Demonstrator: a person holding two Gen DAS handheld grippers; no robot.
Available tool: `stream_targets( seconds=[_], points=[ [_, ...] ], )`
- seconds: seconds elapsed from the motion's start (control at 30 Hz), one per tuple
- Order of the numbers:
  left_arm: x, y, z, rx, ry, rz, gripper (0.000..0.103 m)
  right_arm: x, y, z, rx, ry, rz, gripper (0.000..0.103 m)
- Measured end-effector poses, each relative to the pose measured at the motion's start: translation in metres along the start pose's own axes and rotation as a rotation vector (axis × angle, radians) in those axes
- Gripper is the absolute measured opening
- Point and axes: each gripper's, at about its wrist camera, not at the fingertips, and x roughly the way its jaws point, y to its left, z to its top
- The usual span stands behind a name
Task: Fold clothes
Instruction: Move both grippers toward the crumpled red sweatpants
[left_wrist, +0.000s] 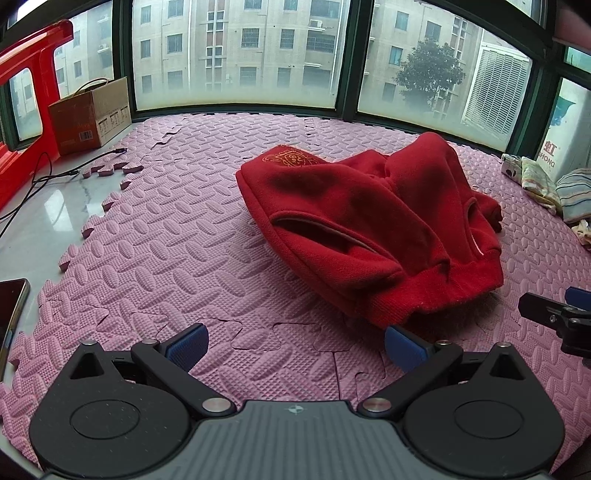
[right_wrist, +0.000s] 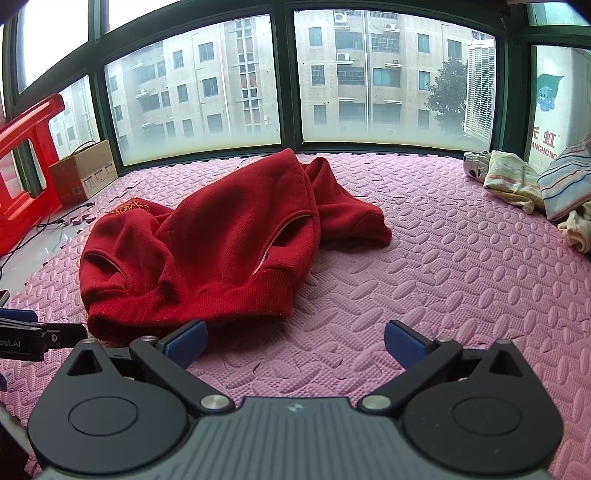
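Crumpled red sweater (left_wrist: 369, 229) on mat

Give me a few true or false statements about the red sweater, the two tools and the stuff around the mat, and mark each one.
1. The red sweater lies crumpled on the pink foam mat. True.
2. The left tool is clamped on the sweater's hem. False: its jaws are open and hold nothing.
3. The right tool is open and empty. True.
4. A cardboard box sits by the window. True.
5. The sweater is neatly folded into a square. False: it is bunched up and unfolded.
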Motion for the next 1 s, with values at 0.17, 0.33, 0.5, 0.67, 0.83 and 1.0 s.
stream_targets(
  seconds=[0.17,0.33,0.5,0.67,0.83,1.0],
  points=[
    [-0.002,-0.004,-0.002,0.003,0.012,-0.003,0.103,-0.002,0.002,-0.003,0.000,0.006,0.011,0.103],
    [-0.006,-0.008,-0.005,0.008,0.023,-0.007,0.103,-0.004,0.004,-0.006,0.000,0.012,0.021,0.103],
    [-0.007,-0.013,-0.007,0.018,0.029,-0.012,0.103,-0.006,0.007,-0.008,0.000,0.017,0.031,0.103],
    [-0.008,-0.017,-0.009,0.024,0.039,-0.020,0.103,-0.006,0.008,-0.010,0.006,0.025,0.042,0.103],
    [-0.009,-0.019,-0.009,0.030,0.041,-0.025,0.103,-0.006,0.010,-0.012,0.004,0.032,0.050,0.103],
    [-0.009,-0.020,-0.008,0.030,0.041,-0.026,0.103,-0.005,0.012,-0.012,0.001,0.038,0.054,0.103]
  ],
)
